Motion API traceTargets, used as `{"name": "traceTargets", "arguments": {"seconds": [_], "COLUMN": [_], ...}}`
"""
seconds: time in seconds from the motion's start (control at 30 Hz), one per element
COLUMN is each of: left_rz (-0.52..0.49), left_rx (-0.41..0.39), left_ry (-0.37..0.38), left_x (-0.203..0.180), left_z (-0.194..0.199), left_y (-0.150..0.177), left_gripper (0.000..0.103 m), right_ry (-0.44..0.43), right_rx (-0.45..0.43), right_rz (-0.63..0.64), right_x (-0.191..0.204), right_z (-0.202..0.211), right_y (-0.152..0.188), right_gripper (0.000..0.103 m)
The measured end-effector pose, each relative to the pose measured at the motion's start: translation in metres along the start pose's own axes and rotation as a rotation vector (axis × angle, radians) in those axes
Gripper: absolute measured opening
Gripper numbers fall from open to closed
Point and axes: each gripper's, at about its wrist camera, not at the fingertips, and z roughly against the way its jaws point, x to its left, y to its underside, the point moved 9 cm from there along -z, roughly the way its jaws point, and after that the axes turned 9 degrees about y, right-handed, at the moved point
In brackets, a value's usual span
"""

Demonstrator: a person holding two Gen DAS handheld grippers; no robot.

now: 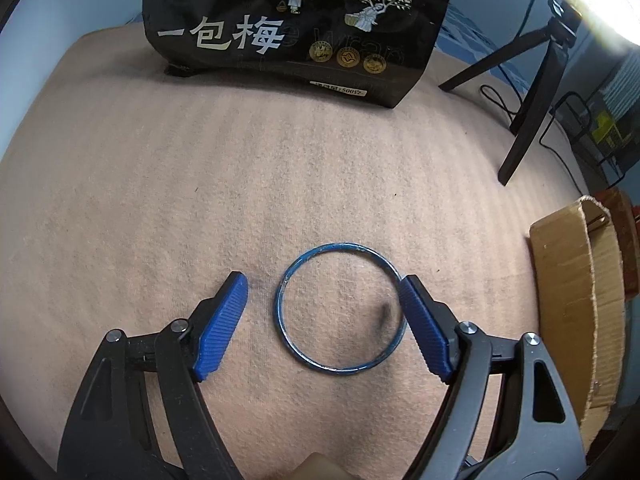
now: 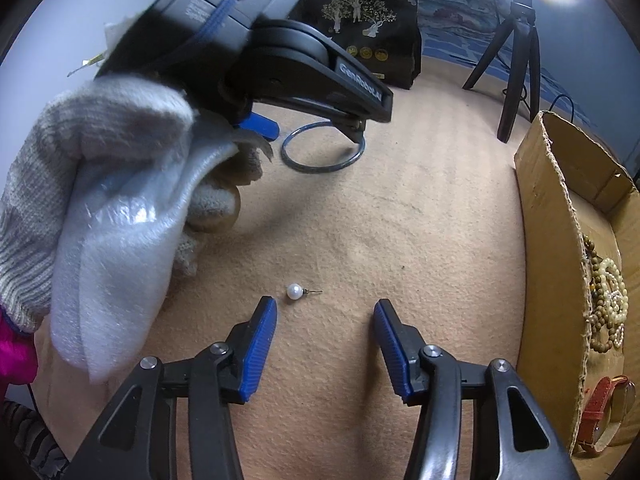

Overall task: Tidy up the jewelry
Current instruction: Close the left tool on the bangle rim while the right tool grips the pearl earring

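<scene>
Right wrist view: right gripper [image 2: 325,308] jaws apart, near pearl earring [image 2: 294,291].
Left gripper [image 1: 322,294]: jaws apart around blue bangle [image 1: 340,307] on cloth.
Done: beads, watch in cardboard box [image 2: 560,240], right.
Left: bangle, earring.

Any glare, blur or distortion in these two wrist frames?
Left wrist view: blown-out glare top right, fisheye bending, blue bangle sharp, dark smudge or shadow inside it. Right wrist view: same glare top right, gloved hand close and soft, pearl earring crisp.
</scene>
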Motion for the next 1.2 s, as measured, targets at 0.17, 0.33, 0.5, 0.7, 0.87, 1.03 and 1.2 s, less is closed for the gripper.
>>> {"name": "traceTargets", "arguments": {"seconds": [0.17, 0.33, 0.5, 0.7, 0.87, 1.03, 1.2], "left_rz": [0.014, -0.033, -0.055, -0.078, -0.077, -0.085, -0.083], "left_rx": [0.001, -0.004, 0.014, 0.011, 0.008, 0.000, -0.003], "left_ry": [0.003, -0.016, -0.064, -0.092, -0.079, -0.080, -0.074], "left_x": [0.000, -0.011, -0.011, -0.013, -0.012, -0.006, -0.004], "left_z": [0.002, 0.003, -0.007, -0.013, -0.013, -0.007, -0.005], "left_y": [0.000, 0.000, 0.004, 0.006, 0.004, 0.005, 0.006], "left_gripper": [0.080, 0.081, 0.081, 0.085, 0.084, 0.079, 0.075], "right_ry": [0.001, 0.002, 0.000, 0.002, 0.001, 0.002, -0.002], "right_rx": [0.001, 0.001, 0.001, -0.003, -0.007, -0.011, -0.013], "right_rz": [-0.004, -0.006, -0.014, -0.009, 0.014, 0.038, 0.050], "right_x": [-0.001, -0.003, -0.005, -0.005, -0.003, 0.000, 0.004], "right_z": [0.000, -0.001, -0.002, -0.004, -0.006, -0.008, -0.007], "right_y": [0.001, 0.001, 0.001, 0.000, -0.003, -0.005, -0.006], "right_gripper": [0.053, 0.053, 0.053, 0.053, 0.053, 0.043, 0.035]}}
